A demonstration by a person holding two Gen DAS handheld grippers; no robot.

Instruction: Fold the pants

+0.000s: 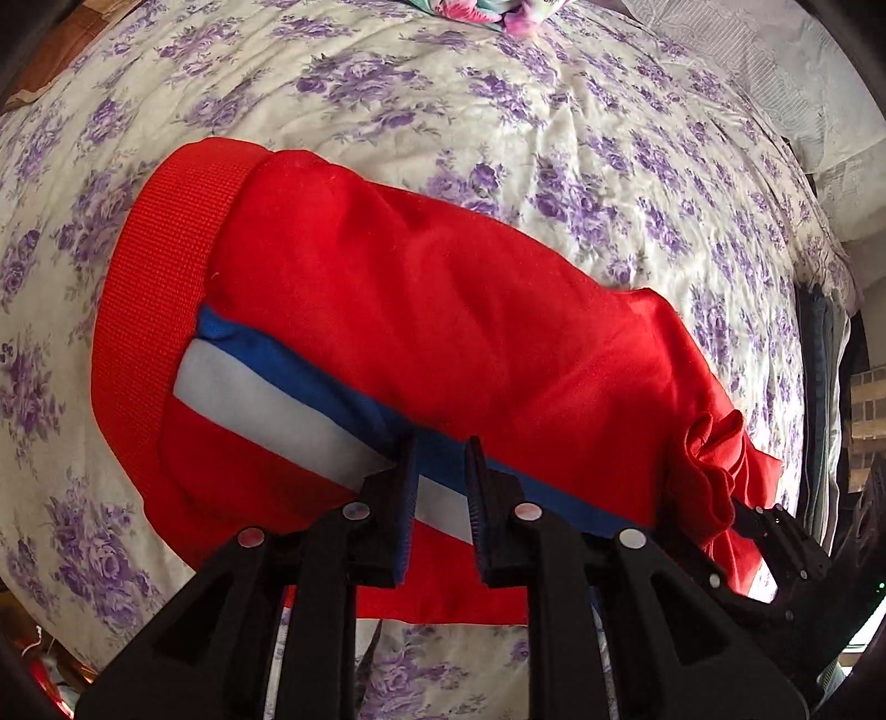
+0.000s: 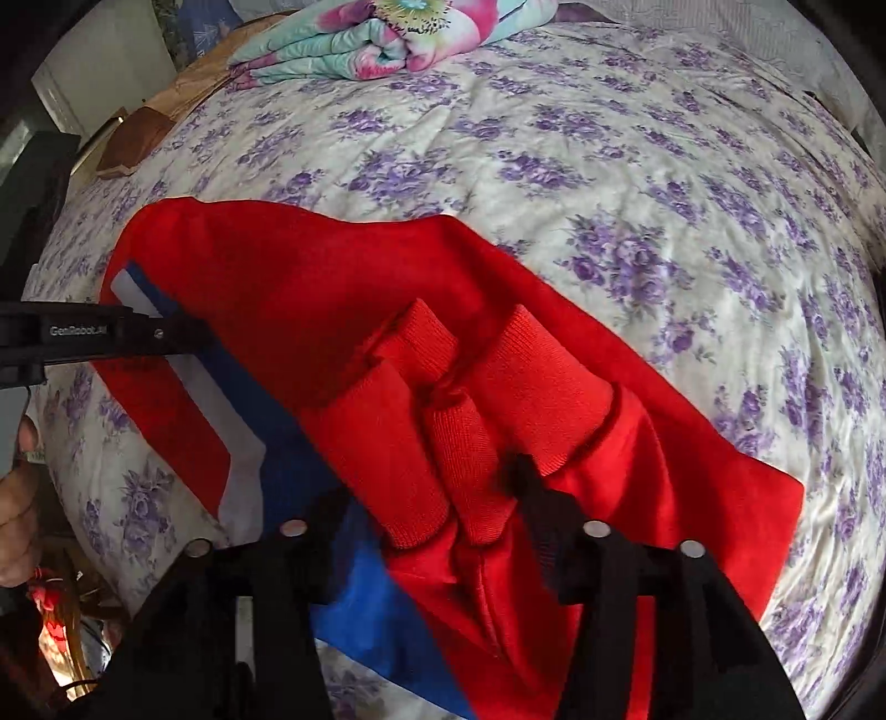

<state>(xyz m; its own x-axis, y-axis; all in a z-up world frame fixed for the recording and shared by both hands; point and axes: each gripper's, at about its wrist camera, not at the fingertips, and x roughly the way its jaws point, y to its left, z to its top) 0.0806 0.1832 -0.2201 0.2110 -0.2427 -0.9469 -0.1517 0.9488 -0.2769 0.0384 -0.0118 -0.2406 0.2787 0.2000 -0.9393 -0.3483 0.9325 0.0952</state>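
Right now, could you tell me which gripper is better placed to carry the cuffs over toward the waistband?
Right. The right gripper has the bunched cuffs between its fingers, apparently gripped. The left gripper is open over the side stripe, holding nothing, nearer the waistband.

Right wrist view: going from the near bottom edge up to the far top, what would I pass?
The right claw, then the bunched ribbed cuffs of the red pants, then bare purple-flowered bedsheet, then the folded flowery blanket at the far end.
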